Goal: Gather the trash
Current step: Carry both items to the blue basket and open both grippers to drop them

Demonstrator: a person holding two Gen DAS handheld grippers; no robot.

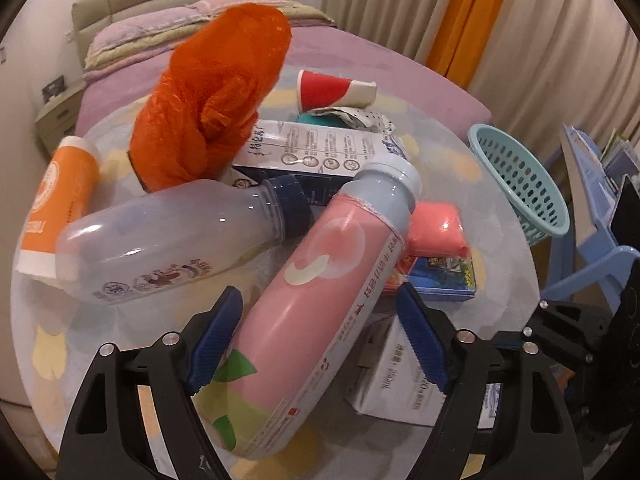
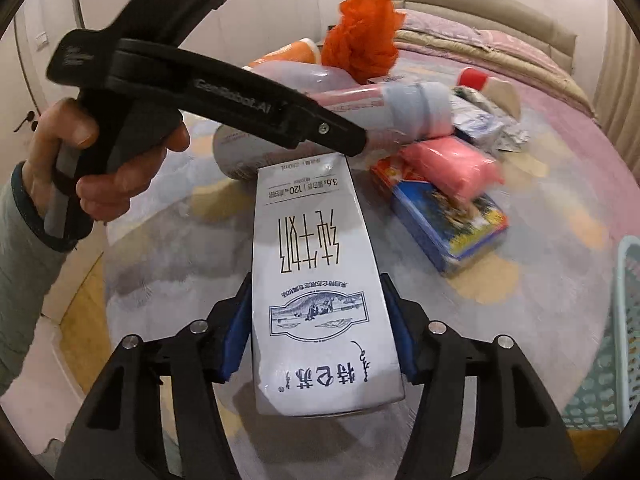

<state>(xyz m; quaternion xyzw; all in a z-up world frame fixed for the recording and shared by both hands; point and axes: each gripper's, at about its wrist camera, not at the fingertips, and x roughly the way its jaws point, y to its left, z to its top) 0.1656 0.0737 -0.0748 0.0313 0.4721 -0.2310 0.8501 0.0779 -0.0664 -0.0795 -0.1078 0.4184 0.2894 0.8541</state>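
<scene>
Between the right gripper [image 2: 316, 332] pads — milk carton [image 2: 320, 280], gripped.

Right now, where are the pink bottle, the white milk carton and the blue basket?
pink bottle [image 1: 304, 280]: left wrist view, on its pink label mid-body.
white milk carton [image 2: 316, 280]: right wrist view, on its printed top face.
blue basket [image 1: 520, 176]: left wrist view, on its perforated inner wall.
</scene>
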